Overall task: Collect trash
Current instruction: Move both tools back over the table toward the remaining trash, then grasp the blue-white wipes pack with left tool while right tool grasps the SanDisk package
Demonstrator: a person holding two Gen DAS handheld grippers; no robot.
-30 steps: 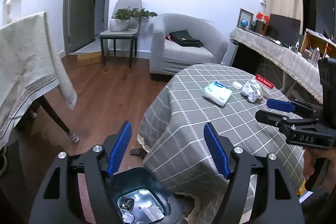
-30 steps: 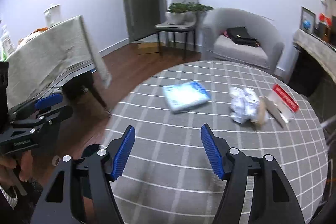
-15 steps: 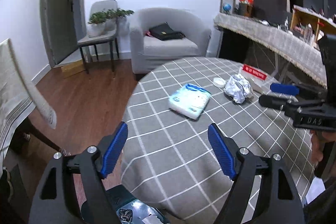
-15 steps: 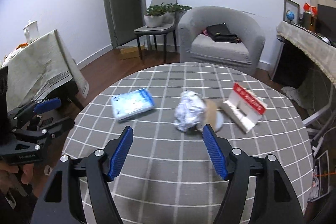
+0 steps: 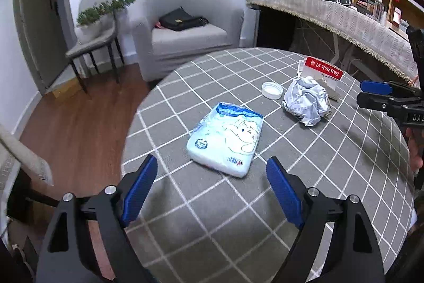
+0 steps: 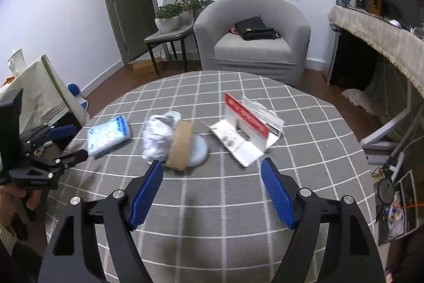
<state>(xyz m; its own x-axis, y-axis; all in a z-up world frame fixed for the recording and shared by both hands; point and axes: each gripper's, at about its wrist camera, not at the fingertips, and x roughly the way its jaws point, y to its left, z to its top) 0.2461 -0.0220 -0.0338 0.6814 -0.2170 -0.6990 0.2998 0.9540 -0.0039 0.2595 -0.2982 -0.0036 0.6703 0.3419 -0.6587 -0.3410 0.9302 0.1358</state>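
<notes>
1. The left gripper [image 5: 212, 174] is hovering over the round table [image 5: 331, 177], its blue pads spread wide with nothing between them.
2. A tissue pack [image 5: 226, 138] is lying just beyond it at 12 o'clock.
3. The crumpled foil wrapper [image 5: 307, 100] is sitting at 1 o'clock, beside a white lid [image 5: 272, 90] and a red-and-white card package [image 5: 322, 72].
4. The right gripper [image 6: 212, 177] is also gaping, empty, with the wrapper [image 6: 157, 138] at 11 o'clock, touching what may be a tape roll [image 6: 181, 145] (blurred).

Left gripper [image 5: 212, 190], right gripper [image 6: 212, 190]: black frames, ribbed blue finger pads [image 5: 139, 192], silver screws; bare-skinned hand [image 6: 13, 199].
</notes>
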